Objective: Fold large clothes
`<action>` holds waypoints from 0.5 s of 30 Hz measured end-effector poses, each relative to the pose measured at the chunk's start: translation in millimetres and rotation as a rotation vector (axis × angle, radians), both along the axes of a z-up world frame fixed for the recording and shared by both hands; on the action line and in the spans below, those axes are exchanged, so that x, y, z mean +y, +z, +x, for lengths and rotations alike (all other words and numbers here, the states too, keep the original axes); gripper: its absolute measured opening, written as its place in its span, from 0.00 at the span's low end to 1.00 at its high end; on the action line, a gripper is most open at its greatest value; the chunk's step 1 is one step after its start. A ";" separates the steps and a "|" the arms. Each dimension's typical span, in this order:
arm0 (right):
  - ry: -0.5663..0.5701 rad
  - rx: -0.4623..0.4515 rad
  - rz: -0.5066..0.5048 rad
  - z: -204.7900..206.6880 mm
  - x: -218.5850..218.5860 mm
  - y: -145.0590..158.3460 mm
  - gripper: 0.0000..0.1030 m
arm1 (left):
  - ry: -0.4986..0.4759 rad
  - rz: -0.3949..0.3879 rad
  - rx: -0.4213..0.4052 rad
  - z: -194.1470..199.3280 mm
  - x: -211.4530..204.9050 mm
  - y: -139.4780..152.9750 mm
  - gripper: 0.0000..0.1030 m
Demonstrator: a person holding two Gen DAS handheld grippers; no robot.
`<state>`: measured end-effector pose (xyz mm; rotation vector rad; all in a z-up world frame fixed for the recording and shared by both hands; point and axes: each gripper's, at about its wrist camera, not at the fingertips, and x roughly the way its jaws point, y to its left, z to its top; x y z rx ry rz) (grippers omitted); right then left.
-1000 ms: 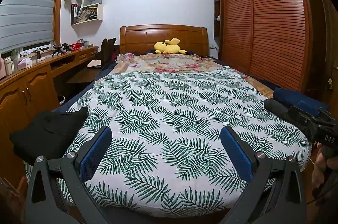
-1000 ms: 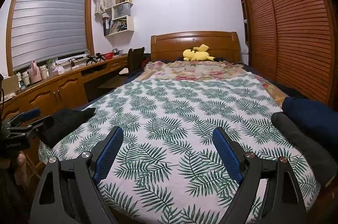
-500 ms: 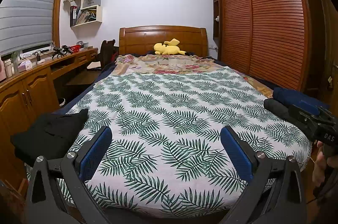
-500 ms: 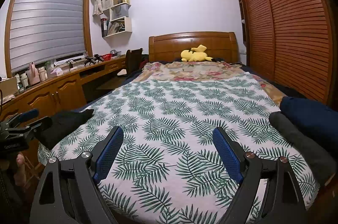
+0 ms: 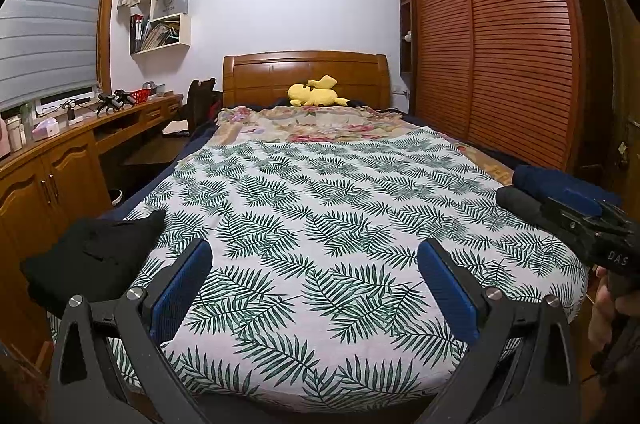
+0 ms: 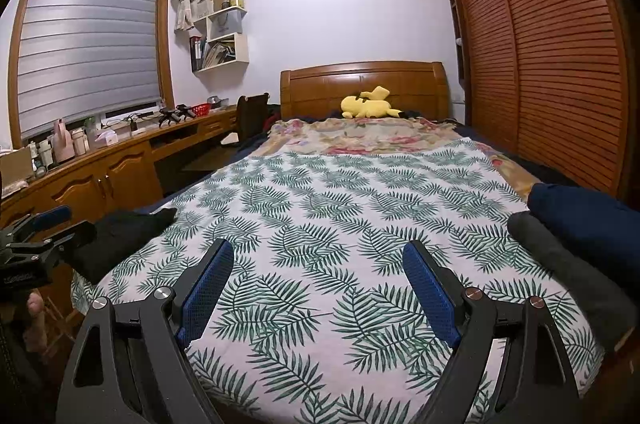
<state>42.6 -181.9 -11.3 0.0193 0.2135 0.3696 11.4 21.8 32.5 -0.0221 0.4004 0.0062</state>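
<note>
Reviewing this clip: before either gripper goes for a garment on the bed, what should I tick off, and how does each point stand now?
1. Left gripper open, nothing between its pads: ok.
2. Right gripper open, nothing held: ok.
3. Black garment at the bed's left edge, unobstructed: ok.
4. Grey roll and navy bundle at the right edge, apart from both grippers: ok.
5. Middle of the leaf-print cover free for spreading: ok.
6. Which garment is meant next: cannot tell.

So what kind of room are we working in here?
A home bedroom, it seems: a bed with a wooden headboard, a slatted wardrobe and a long desk under the window.
</note>
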 end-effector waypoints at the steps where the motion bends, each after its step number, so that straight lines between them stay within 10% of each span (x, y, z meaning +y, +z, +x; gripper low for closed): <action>1: 0.000 -0.001 0.001 0.1 -0.2 0.0 0.85 | 0.000 0.000 0.000 0.0 0.1 0.0 0.99; 15: -0.005 -0.004 0.005 1.4 -2.7 -0.3 0.85 | -0.003 0.002 -0.004 -2.3 -2.6 2.6 0.99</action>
